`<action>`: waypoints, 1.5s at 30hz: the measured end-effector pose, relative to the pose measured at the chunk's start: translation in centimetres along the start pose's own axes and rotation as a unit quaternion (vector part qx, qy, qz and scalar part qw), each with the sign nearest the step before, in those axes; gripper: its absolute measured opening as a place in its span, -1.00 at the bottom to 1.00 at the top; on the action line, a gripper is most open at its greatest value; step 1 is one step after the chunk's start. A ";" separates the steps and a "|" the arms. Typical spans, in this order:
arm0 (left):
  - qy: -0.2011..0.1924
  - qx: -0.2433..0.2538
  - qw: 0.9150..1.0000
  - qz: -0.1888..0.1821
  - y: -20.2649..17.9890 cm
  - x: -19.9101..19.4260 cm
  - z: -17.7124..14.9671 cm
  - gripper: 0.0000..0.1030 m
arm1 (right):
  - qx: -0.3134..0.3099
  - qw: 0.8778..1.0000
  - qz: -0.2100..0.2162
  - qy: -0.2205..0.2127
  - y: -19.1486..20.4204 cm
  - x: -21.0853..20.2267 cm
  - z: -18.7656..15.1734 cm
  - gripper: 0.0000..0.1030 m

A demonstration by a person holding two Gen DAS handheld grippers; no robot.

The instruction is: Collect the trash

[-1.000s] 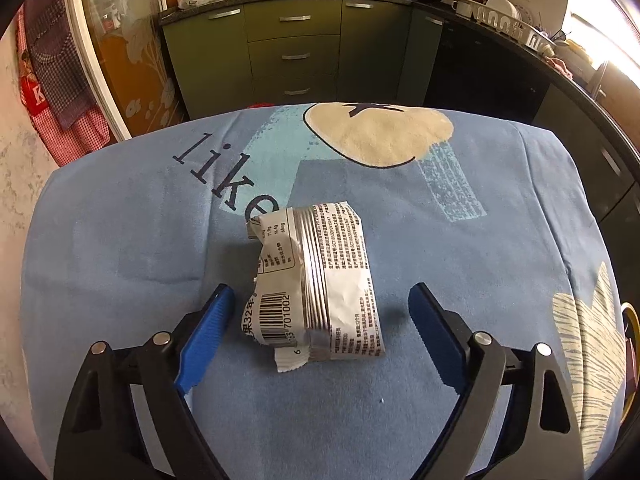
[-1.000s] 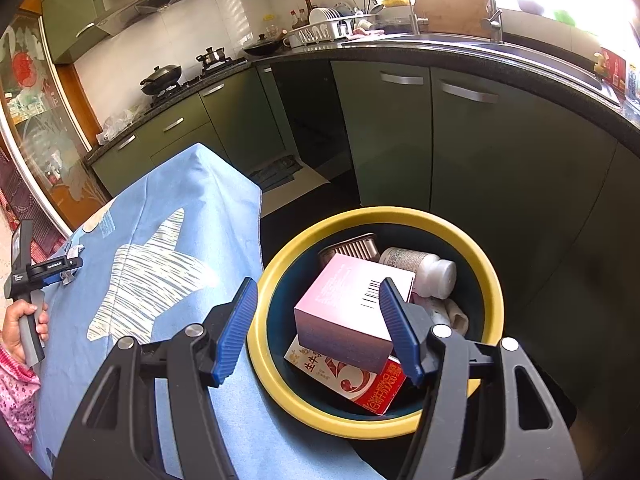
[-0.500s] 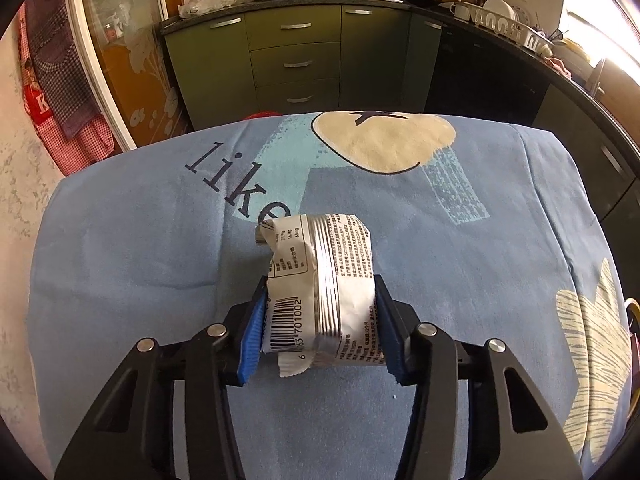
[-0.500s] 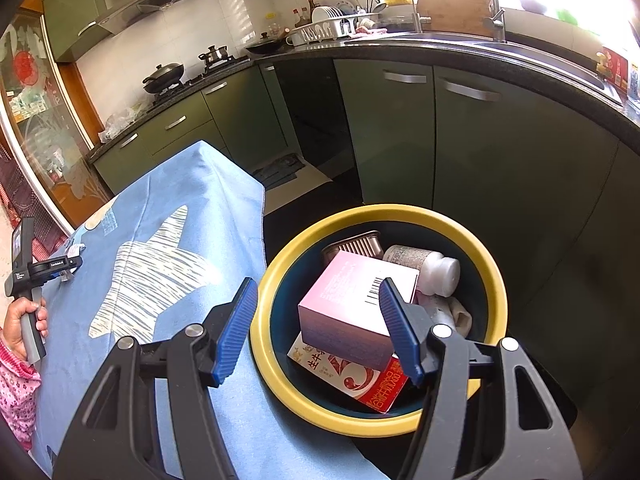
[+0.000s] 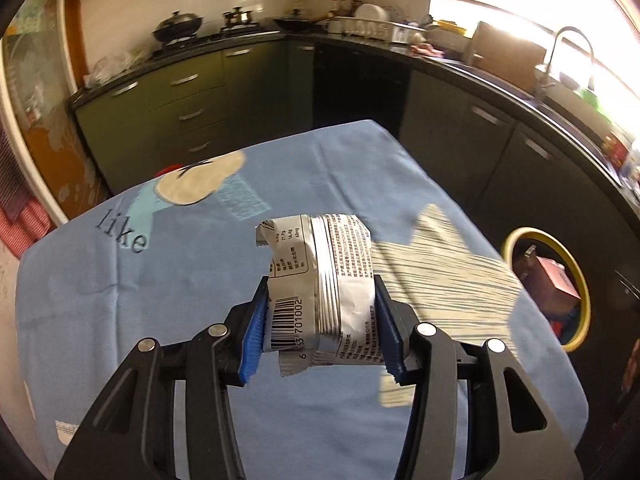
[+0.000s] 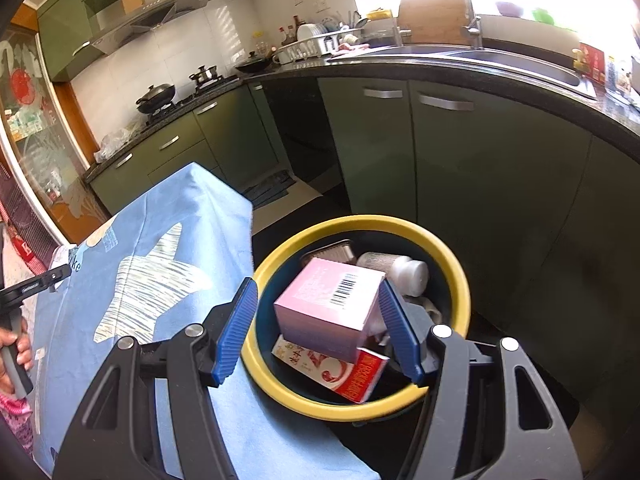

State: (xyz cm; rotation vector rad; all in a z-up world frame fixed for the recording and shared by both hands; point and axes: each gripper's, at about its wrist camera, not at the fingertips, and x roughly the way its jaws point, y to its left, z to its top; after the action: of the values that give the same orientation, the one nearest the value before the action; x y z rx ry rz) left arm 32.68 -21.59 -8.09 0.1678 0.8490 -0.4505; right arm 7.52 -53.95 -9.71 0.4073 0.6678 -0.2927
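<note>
Left gripper [image 5: 320, 320] clamped on the grey snack wrapper [image 5: 324, 276], held above the blue tablecloth [image 5: 160, 280]. Yellow-rimmed bin [image 6: 460, 280] off the table's right edge, holding pink box [image 6: 324, 304], white bottle [image 6: 400, 272], red carton [image 6: 352, 376]. Right gripper [image 6: 316, 328] above the bin, jaws apart, empty.

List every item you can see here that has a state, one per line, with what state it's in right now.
left gripper: shut on the snack wrapper.
snack wrapper: crumpled, clamped between the pads, lifted off the tablecloth.
right gripper: open, holding nothing, above the bin.
bin: uncovered, partly filled.
pink box: tilted, on top of the pile in the bin.
white bottle: capped, lying on its side.
tablecloth: spread flat.
</note>
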 end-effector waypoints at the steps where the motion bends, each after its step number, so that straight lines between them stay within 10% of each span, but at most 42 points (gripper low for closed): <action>1: -0.002 0.016 1.000 -0.016 -1.9 -0.5 0.0 -0.06 | 0.006 1.000 -0.005 -0.003 -0.6 -0.3 -0.1 0.16; 14: 0.045 0.165 0.966 -0.193 -23.8 1.0 0.8 -0.06 | 0.061 0.998 -0.031 -0.009 -6.7 -2.0 -1.7 0.16; 25: 0.119 0.148 0.946 -0.264 -36.1 7.1 1.0 -0.06 | 0.093 0.993 -0.062 -0.027 -10.1 -3.8 -2.4 0.16; 45: 0.081 0.153 0.966 -0.193 -34.6 6.5 0.8 0.50 | 0.110 0.991 -0.063 -0.030 -12.0 -4.8 -2.9 0.16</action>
State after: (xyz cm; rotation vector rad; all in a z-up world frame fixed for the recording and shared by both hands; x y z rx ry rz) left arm 21.44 -54.84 -11.26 0.3301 0.9735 -0.9450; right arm -2.25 -62.56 -11.89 0.5665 0.6044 -0.4991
